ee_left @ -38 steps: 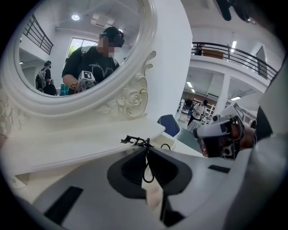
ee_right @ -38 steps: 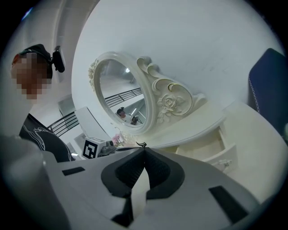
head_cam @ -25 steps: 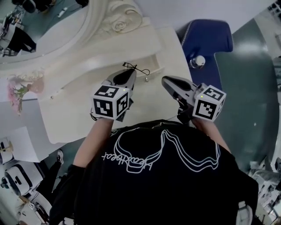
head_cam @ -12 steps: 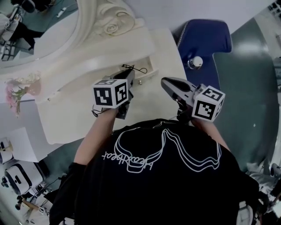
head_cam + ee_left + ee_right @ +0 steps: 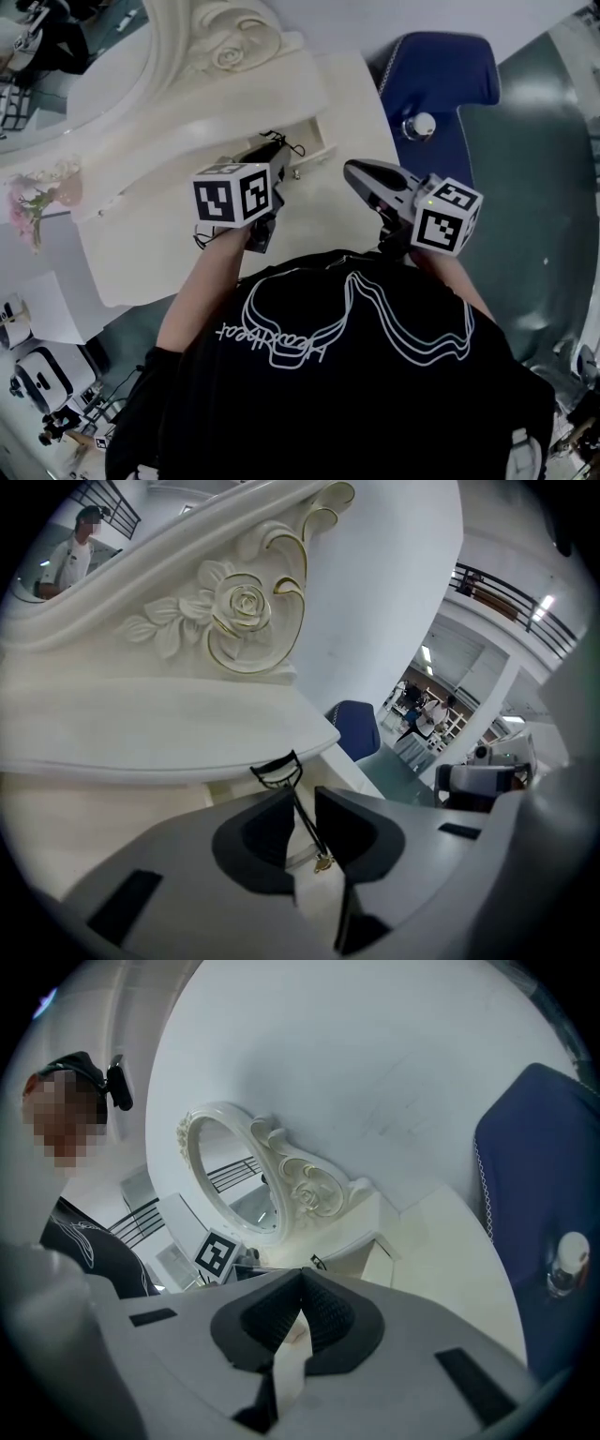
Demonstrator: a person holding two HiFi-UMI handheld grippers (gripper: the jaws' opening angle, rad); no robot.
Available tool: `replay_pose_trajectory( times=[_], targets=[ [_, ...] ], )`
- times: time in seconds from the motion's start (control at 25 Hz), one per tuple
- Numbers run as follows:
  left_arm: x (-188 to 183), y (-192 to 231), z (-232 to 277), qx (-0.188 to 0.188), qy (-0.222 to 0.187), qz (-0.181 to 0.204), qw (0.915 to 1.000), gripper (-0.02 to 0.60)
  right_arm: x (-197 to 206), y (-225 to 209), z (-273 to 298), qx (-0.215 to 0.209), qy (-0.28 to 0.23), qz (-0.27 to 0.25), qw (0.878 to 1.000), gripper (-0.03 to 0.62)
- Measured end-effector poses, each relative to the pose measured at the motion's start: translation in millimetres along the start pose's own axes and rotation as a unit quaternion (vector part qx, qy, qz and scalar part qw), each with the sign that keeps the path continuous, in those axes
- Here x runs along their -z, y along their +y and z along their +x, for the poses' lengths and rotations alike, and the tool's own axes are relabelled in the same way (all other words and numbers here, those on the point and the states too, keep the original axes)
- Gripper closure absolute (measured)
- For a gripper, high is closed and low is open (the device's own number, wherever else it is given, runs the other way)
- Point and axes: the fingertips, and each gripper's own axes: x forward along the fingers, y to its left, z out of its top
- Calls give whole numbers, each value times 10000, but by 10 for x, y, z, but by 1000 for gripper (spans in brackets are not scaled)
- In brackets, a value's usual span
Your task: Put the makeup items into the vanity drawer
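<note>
Closest to the camera, the person's black-sleeved arms reach out over the cream vanity top point(image 5: 314, 220), one gripper in each hand. The right gripper point(image 5: 351, 170) hangs over the right part of that top in much the same place as a second ago. Its jaws are pressed together with nothing between them, so it appears to be waiting. The change is on the left. The left gripper point(image 5: 273, 150) has pushed forward and dipped since the earlier views, so that it now noses down at the small open drawer point(image 5: 319, 152) under the raised shelf. Its jaws have just been opening. In the left gripper view they stand a little apart, with the thin black stem of the eyelash curler point(image 5: 300, 808) running up between them. The stem leans along the left jaw rather than being squeezed, and the curved head pokes out past the tips. From above, that head point(image 5: 283, 142) lies at the mouth of the drawer, where a second ago it was short of it. This reads as the release step: the curler is about to drop or slide in, though whether it will clear the drawer front cannot be told from here. Beyond the drawer rises the carved rose of the mirror frame point(image 5: 225, 45), and a blue chair point(image 5: 441, 80) stands off to the right.
</note>
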Motion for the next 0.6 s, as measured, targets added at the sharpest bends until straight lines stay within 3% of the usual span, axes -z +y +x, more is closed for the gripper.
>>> replay_pose_trajectory(
  times=[0.4,0.6],
  targets=[
    [-40,-12,-115,202,-176,46,9996,419,44,-23,42,-8,59,22,10000,589],
    [-142,-19,-373,393,-693,324,9963,423,69,32,57,50,-5,-64,10000,589]
  ],
)
